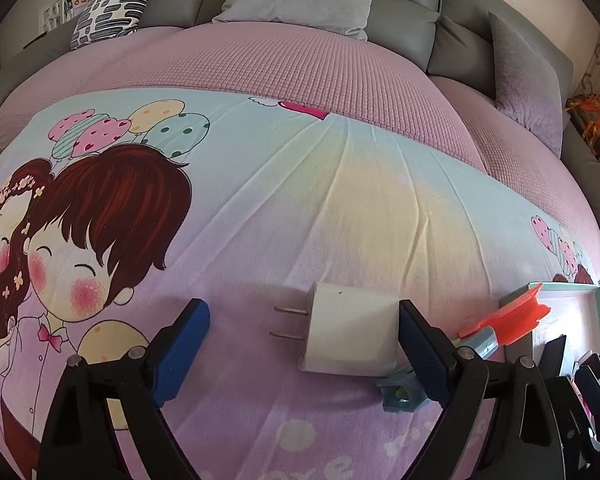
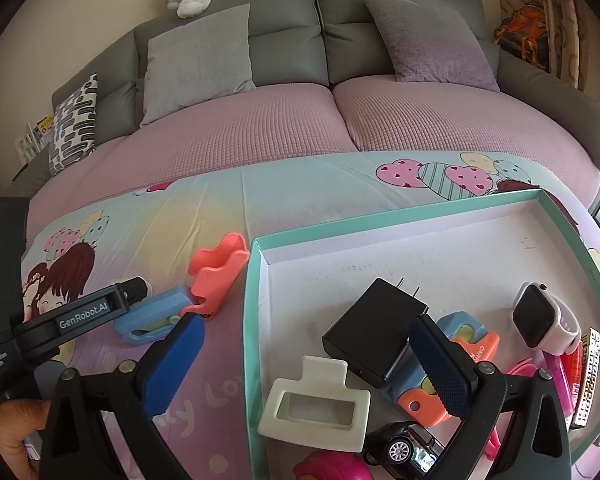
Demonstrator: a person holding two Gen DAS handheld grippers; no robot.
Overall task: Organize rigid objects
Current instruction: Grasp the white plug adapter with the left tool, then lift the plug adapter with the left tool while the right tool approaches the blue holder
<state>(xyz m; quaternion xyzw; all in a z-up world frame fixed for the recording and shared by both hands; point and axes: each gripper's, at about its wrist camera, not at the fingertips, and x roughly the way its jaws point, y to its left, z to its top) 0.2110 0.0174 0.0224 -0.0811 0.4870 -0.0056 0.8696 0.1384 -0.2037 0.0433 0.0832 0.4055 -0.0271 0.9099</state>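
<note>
Up close in the left wrist view, the left gripper has wide jaws straddling a white plug adapter on a cartoon-print sheet; the right pad looks to touch it, the left stands clear. Boxy and smooth, it points its two prongs leftward. A blue-and-orange clip crowds its right side.

From the right wrist view, the right gripper hangs wide and empty over the teal-rimmed box, above a black charger, a white hair claw and a toy car.
</note>
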